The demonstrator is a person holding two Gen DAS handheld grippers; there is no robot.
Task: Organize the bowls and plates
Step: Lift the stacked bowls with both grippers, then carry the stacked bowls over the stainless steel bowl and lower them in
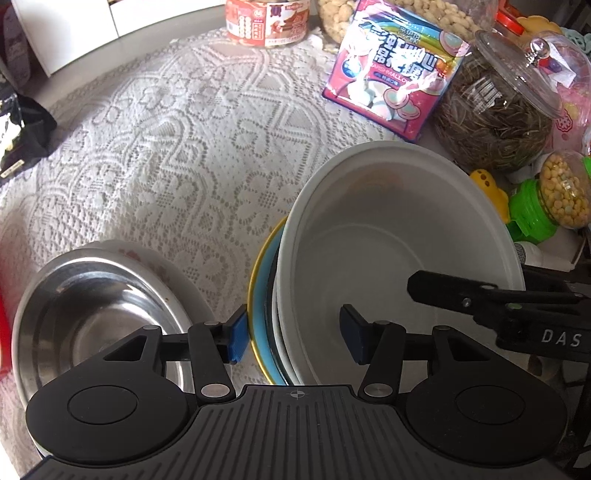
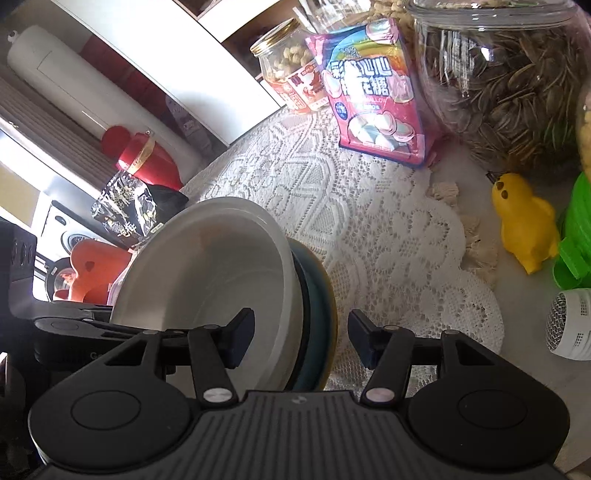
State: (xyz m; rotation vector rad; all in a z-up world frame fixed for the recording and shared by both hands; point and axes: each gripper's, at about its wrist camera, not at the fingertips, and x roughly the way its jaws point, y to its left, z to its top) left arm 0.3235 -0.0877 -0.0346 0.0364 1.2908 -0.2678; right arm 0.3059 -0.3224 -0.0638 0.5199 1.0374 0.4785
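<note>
A white bowl [image 1: 388,236] sits nested on a blue plate with a yellow rim [image 1: 260,295], forming a stack that is lifted and tilted. My left gripper [image 1: 295,334] straddles the stack's left rim, one blue pad outside the plate and one inside the bowl, closed on it. My right gripper [image 2: 301,336] straddles the opposite rim of the white bowl [image 2: 207,273] and blue plate [image 2: 317,317], jaws wide around it; it also shows in the left wrist view [image 1: 417,286]. A steel bowl [image 1: 96,306] rests in a white floral plate [image 1: 155,258] at the left.
A lace cloth [image 1: 177,155] covers the table. A marshmallow bag [image 1: 391,70], a seed jar [image 1: 498,110], a nut jar [image 1: 266,18], a green-lidded jar [image 1: 546,206] and a yellow duck [image 2: 524,221] crowd the back and right. A white mesh device [image 2: 570,325] lies at right.
</note>
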